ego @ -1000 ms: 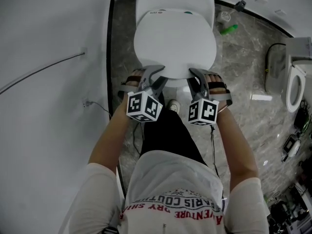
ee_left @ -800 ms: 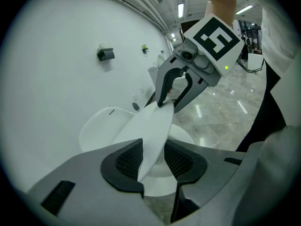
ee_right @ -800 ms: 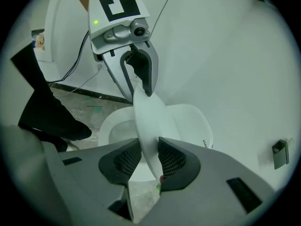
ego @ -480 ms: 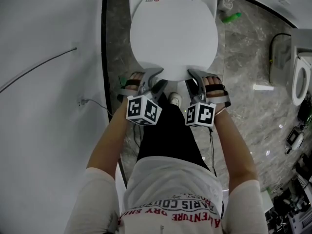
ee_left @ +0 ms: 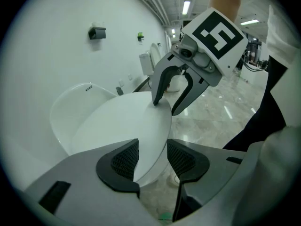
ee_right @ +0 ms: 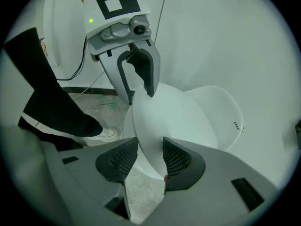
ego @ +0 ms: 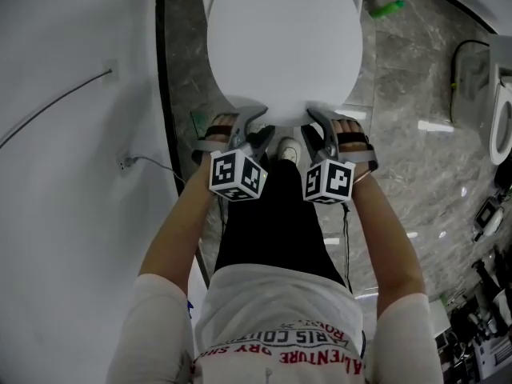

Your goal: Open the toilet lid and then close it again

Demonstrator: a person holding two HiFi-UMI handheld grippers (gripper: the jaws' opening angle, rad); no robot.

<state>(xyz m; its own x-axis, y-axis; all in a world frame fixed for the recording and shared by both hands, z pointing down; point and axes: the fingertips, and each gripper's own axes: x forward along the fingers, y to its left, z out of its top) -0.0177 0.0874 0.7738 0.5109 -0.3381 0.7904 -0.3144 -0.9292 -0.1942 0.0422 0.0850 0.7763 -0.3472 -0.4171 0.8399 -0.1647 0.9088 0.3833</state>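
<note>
Toilet lid (ego: 280, 46): down flat, its near rim at both grippers.
Left gripper (ego: 253, 126): only its own view shows fingers (ee_left: 123, 158) wide, just opened, rim between them, unclamped.
Right gripper (ego: 318, 125): likewise, fingers (ee_right: 175, 158) wide around the rim.
Head view only: green object (ego: 386, 9) on the floor, far right.
</note>
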